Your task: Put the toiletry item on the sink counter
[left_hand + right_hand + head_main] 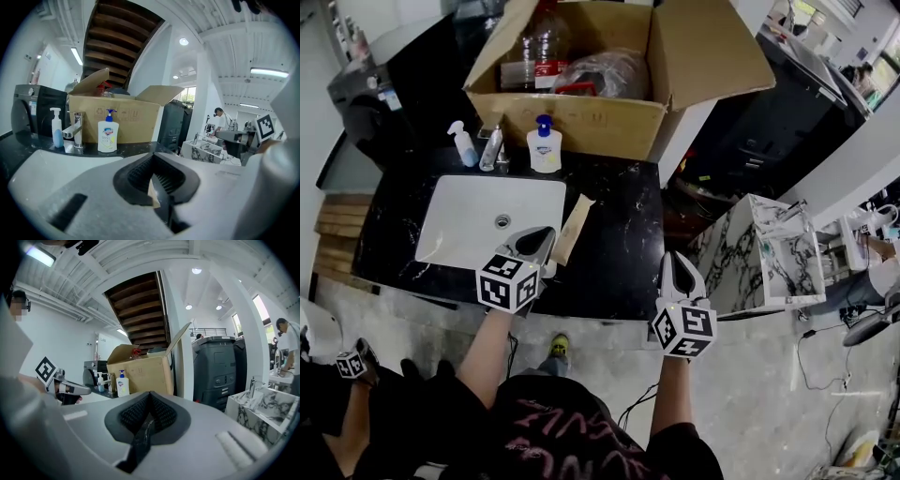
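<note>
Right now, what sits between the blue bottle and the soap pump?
The faucet, between blue bottle and soap pump; head and left gripper views both show it.

The table (619, 244) is black with thin white veins, and the sink (459, 234) in it is plain white. The toiletry tube (573, 228) is beige. The cardboard box (581, 122) is brown. The soap bottle (544, 148) is white with a blue pump. The left gripper (544, 234) and the right gripper (674, 260) are pale grey, with black ribbed fingers (140, 176) and cubes of black-and-white squares.
</note>
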The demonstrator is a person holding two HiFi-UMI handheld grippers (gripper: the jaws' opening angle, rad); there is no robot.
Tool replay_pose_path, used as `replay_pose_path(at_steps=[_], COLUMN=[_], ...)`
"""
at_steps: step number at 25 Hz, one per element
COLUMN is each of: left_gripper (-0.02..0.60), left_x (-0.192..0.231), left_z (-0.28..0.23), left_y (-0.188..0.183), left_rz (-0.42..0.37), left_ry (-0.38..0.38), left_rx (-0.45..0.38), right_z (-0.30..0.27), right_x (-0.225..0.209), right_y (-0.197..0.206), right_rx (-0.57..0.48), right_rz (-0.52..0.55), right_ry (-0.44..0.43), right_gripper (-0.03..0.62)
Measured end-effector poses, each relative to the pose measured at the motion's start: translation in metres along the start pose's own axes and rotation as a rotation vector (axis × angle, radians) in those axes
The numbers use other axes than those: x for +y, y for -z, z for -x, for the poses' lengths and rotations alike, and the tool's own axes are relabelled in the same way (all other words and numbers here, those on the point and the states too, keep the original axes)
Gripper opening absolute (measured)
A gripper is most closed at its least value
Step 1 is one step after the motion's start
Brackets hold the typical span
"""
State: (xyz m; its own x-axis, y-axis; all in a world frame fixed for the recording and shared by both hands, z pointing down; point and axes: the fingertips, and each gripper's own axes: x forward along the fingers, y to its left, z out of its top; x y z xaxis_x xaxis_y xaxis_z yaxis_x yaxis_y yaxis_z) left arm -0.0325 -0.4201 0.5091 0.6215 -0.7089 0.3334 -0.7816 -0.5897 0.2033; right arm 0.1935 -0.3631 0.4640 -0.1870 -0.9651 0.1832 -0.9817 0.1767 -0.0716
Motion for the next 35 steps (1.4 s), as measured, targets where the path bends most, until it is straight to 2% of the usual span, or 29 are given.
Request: replay_pose_path(at_steps=[6,11,18,35], left_gripper=[-0.009,-0.008,-0.003,-0.002], left_x=[-0.009,-0.020,-0.036,-0.065], left_z=[0.023,0.041,0.065,0.114], left_y=[-0.025,-0.046,-0.062,-0.077], left_rz=[-0.026,-0.080,-0.122,-0.163], left_ry=[-0.018,-0.028,-0.045,-0.051], left_rx=[-0.071,-0.127,-0.184,-0.248], right_z=[0.013,0.028,0.049,0.092], right_x=[0.008,0.009,0.014,0.026], right_y=[-0.011,-0.020,-0.029,-0.043], right_rx=[-0.021,-0.057,-0.087,-0.135], right_rz=[0.010,-0.005,0.014,0.061], right_ry=[-0.014,-0.009,-0.008,0.006], right_gripper=[0.002,0.002,0.002,0.003])
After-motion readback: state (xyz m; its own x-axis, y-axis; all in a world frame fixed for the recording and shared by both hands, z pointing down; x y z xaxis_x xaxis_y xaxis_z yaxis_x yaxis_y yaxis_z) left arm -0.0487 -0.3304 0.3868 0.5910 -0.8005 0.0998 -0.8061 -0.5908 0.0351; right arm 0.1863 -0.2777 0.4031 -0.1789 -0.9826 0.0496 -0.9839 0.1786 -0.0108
